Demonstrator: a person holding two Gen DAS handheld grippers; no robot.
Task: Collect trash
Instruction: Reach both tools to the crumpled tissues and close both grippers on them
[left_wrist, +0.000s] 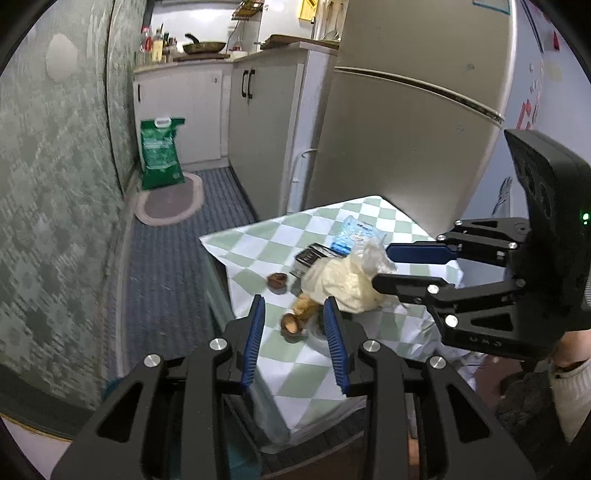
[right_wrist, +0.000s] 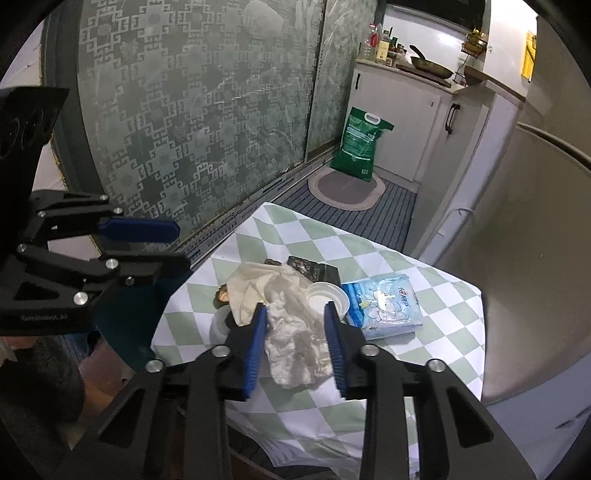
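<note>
On the checked tablecloth (right_wrist: 436, 288), the left gripper (left_wrist: 294, 314) stands half spread around a walnut shell (left_wrist: 291, 324), empty, while at its three o'clock the right gripper (right_wrist: 295, 325) brackets the crumpled tissue (right_wrist: 295, 332), contact unclear.

black hand-held gripper (left_wrist: 295, 314), blue pads, silver screws

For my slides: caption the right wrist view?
Right gripper straddling crumpled plastic wrap on the checkered tablecloth, tissue pack beside.
</note>
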